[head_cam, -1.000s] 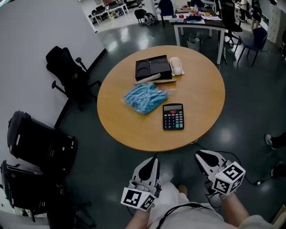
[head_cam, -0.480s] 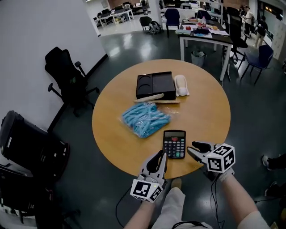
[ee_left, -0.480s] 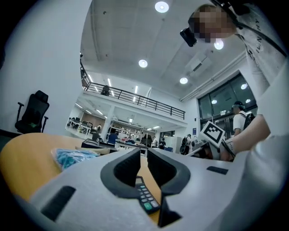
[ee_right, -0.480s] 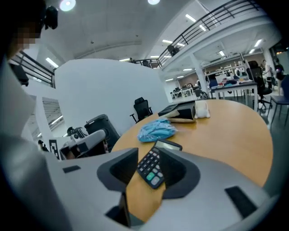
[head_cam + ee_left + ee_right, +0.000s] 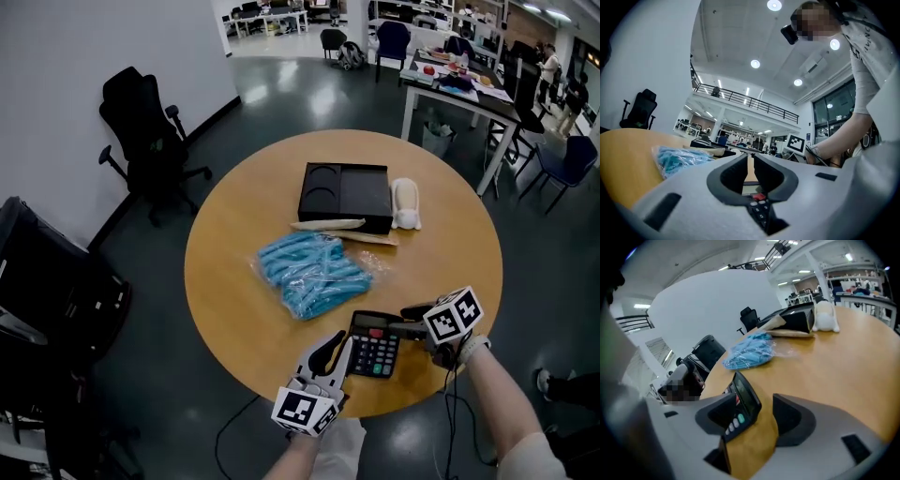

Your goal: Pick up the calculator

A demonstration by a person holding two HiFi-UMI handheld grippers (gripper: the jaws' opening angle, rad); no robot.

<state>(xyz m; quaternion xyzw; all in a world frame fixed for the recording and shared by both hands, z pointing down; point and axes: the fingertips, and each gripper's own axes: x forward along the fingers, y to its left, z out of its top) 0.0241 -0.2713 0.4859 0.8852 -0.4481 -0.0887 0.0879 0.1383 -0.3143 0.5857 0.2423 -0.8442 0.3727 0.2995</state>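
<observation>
The black calculator (image 5: 374, 343) lies flat near the round wooden table's (image 5: 225, 281) near edge. My right gripper (image 5: 405, 329) comes in from the calculator's right side, tilted down. Its jaws are opening. In the right gripper view the calculator (image 5: 744, 397) sits between them, close to the left jaw, and the right jaw stands apart from it. My left gripper (image 5: 341, 347) lies level at the calculator's left side with its jaws together. In the left gripper view its tips (image 5: 749, 159) leave only a thin slit, and calculator keys (image 5: 760, 208) show beneath them.
A bag of blue items (image 5: 313, 273) lies just beyond the calculator. Farther back are a black tray (image 5: 345, 195), a pale wooden piece (image 5: 328, 225) and a white soft object (image 5: 406, 202). Black office chairs (image 5: 150, 131) stand left of the table. Desks are at the back.
Both grippers moved forward from in front of the table to either side of the calculator. The right gripper tipped downward and its jaws opened around the calculator's right edge.
</observation>
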